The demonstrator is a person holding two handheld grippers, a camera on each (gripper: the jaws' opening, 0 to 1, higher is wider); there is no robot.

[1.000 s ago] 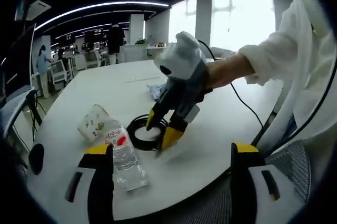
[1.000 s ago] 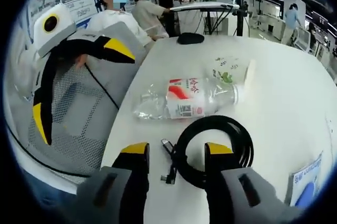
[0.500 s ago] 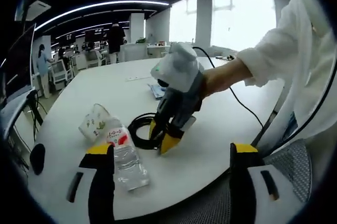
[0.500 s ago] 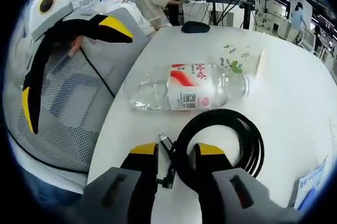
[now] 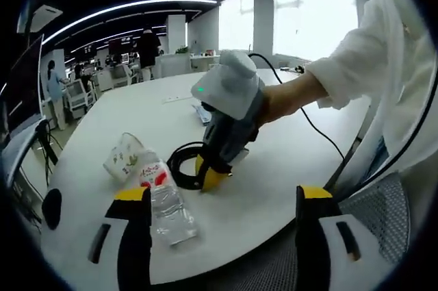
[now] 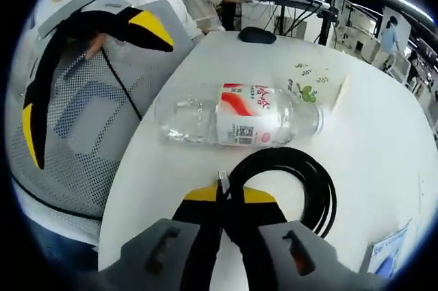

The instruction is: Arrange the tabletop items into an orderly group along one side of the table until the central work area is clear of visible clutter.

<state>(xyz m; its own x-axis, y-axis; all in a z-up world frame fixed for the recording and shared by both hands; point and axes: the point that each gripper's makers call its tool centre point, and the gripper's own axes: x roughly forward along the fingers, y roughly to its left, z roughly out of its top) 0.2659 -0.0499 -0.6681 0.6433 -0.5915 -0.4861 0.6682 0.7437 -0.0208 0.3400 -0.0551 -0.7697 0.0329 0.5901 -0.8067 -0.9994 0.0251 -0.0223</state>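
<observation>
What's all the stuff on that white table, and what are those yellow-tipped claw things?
Coiled cable: one, black, on the table near its edge, one end pinched by a claw.
Water bottle: one, clear with a red and white label, lying on its side just beyond the cable.
Paper cup: one, white with a green leaf print, lying tipped over beside the bottle's cap end.
Computer mouse: one, black, at the table's far edge in the right gripper view.
Leaflet: one, blue and white, flat on the table past the cable.
Table: one, white, rounded.
Mesh chair: one, grey, beside the table.
Right gripper: yellow tips, closed on the cable.
Left gripper: yellow tips, wide open, holding nothing.
</observation>
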